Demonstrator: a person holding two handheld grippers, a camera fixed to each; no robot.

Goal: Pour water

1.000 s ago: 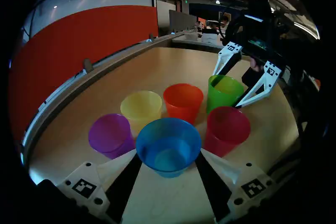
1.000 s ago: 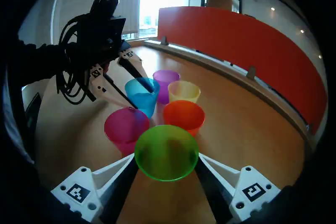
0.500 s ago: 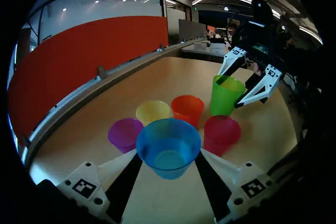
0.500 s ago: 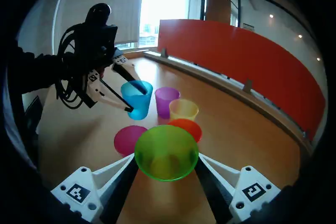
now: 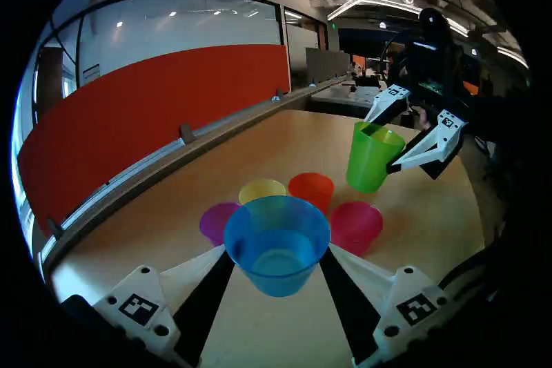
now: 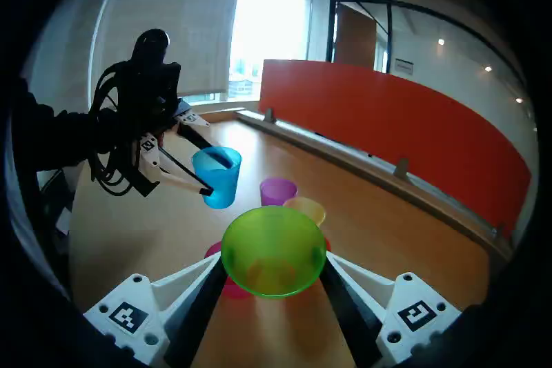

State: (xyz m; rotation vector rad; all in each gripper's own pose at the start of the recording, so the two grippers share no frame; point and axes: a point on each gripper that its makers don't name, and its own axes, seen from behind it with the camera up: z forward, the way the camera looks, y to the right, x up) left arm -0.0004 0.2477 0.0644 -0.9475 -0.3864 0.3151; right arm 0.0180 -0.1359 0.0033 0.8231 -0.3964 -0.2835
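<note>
left claw (image 5: 276,261): clamping blue cup (image 5: 277,226), water apparently inside
right claw (image 6: 274,268): clamping green cup (image 6: 274,247)
step: pre-pour, both hanging airborne
next: tipping blue over green, ahead-right of left claw

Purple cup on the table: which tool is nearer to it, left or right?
Left. The left tool, holding the blue cup, hovers just beside the purple cup; the right tool, with the green cup, is across the cluster.

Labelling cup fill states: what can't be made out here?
- Orange cup: in the right gripper view, almost wholly behind the held green cup.
- Pink cup: same view, mostly behind the green cup.
- Water in the green cup: neither view settles it.
</note>
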